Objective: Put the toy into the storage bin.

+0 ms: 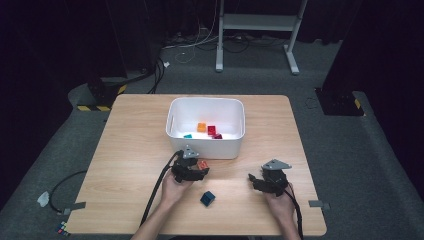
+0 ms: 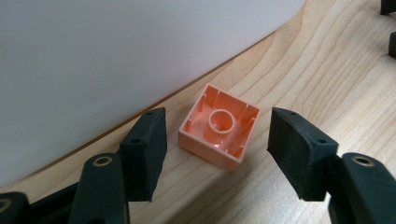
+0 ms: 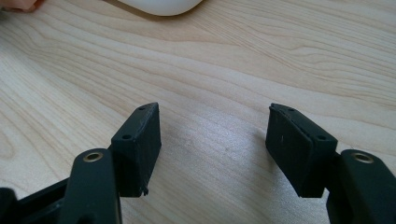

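Orange brick (image 2: 218, 127) lies upside down on the table (image 2: 327, 84), between the left gripper (image 2: 217, 149) pads, untouched, jaws apart. White bin (image 2: 116, 60) wall just beside. Best to center it, square the pads to its flat sides, then close. Right gripper (image 3: 215, 147) open, empty, well apart.

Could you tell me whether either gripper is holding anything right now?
Nothing is held: the left gripper brackets the orange brick without touching; the right gripper is open.

No readable text, label, brand, number or sign appears on anything in these views (the yellow-and-black striped tape (image 1: 96, 107) on the floor carries no lettering that can be made out).
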`<action>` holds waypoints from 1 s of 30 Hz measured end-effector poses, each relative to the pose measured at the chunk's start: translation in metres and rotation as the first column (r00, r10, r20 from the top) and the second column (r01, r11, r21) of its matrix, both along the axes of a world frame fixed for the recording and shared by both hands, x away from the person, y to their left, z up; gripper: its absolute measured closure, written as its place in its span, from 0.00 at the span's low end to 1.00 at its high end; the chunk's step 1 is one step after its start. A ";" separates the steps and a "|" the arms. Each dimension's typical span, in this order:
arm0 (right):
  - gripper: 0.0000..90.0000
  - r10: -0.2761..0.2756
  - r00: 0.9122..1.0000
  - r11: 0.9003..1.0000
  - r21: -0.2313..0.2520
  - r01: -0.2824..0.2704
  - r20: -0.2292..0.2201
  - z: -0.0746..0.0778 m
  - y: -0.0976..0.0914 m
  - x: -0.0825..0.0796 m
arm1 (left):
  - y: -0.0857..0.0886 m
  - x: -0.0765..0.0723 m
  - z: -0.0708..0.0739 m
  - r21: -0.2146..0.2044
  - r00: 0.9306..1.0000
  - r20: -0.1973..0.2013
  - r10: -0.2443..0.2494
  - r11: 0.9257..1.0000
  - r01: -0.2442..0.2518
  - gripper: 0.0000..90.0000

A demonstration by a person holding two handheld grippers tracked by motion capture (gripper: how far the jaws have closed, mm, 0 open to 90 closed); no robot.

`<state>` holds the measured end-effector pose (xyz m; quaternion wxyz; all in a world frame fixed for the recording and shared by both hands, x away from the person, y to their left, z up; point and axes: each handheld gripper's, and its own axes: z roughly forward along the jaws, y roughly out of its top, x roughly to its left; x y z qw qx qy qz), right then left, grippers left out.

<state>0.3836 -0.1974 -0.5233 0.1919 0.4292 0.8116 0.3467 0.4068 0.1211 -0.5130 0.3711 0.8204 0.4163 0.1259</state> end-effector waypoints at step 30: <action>0.39 0.000 1.000 1.000 0.000 0.000 0.000 0.000 0.000 0.000 | -0.007 0.000 -0.002 0.045 1.000 0.023 -0.020 0.999 0.019 0.55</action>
